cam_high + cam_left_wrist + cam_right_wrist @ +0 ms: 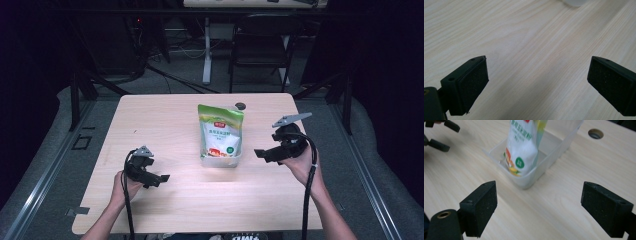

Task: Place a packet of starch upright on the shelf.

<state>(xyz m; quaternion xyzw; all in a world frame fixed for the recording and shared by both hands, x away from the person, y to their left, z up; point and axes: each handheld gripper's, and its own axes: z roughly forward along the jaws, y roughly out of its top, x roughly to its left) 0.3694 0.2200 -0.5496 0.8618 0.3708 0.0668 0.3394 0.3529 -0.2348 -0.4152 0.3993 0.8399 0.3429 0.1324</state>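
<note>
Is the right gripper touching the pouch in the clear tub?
Apart. In the right gripper view, bare table separates the open right gripper from the pouch.

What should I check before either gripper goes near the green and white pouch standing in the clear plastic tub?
1. Green and white pouch stands upright inside the clear plastic tub: ok.
2. Right gripper jaws spread wide, nothing between them: ok.
3. Left gripper jaws open over bare light wooden table: ok.
4. Both grippers apart from pouch and tub, one on each side: ok.
5. Table between each gripper and the tub free of obstacles: ok.
6. Whether the pouch is sealed at its top: cannot tell.
</note>
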